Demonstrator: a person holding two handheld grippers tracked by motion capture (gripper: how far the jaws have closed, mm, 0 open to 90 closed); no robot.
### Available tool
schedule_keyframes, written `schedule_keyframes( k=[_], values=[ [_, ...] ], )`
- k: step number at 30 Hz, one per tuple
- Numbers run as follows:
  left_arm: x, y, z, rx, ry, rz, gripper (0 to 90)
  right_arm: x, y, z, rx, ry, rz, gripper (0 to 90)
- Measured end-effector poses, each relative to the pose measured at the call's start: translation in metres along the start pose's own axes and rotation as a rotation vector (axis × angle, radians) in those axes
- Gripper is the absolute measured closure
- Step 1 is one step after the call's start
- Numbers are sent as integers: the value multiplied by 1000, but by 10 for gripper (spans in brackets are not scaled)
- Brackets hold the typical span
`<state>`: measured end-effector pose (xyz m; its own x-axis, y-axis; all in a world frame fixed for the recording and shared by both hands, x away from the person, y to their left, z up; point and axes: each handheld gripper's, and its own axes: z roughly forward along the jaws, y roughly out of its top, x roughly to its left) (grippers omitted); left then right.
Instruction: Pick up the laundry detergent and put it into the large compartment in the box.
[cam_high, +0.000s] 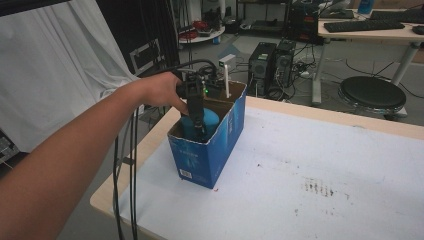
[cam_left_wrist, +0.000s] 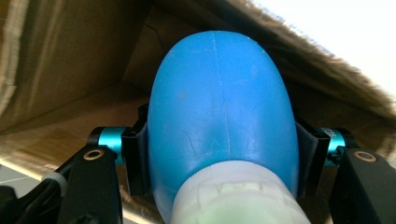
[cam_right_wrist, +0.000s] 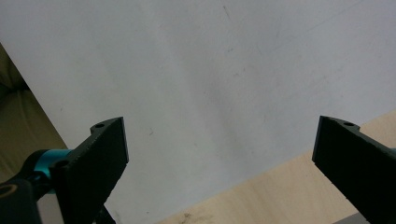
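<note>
A rounded blue plastic bottle with a white cap (cam_left_wrist: 223, 126) is clamped between the jaws of the left gripper (cam_high: 198, 120) inside the open blue cardboard box (cam_high: 225, 145), apparently near its bottom, while the right gripper (cam_right_wrist: 219, 163) is held wide open and empty above the white-covered table (cam_right_wrist: 210, 70).

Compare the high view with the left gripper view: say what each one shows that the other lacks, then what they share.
High view alone: the white table top, the blue outside of the cardboard box, the person's forearm, a black stool. Left gripper view alone: the bottle's white cap and both jaws pressed against its sides. Shared: the blue bottle inside the box, gripped by the left gripper.
</note>
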<state>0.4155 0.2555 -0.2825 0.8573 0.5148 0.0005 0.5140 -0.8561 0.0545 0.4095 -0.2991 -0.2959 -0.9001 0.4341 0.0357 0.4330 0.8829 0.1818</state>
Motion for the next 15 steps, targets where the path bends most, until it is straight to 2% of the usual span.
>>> schedule_keyframes(
  k=[15],
  values=[
    [2, 0, 7, 13, -10, -34, 371, 1, 3, 3, 1, 3, -11, 26]
  ],
)
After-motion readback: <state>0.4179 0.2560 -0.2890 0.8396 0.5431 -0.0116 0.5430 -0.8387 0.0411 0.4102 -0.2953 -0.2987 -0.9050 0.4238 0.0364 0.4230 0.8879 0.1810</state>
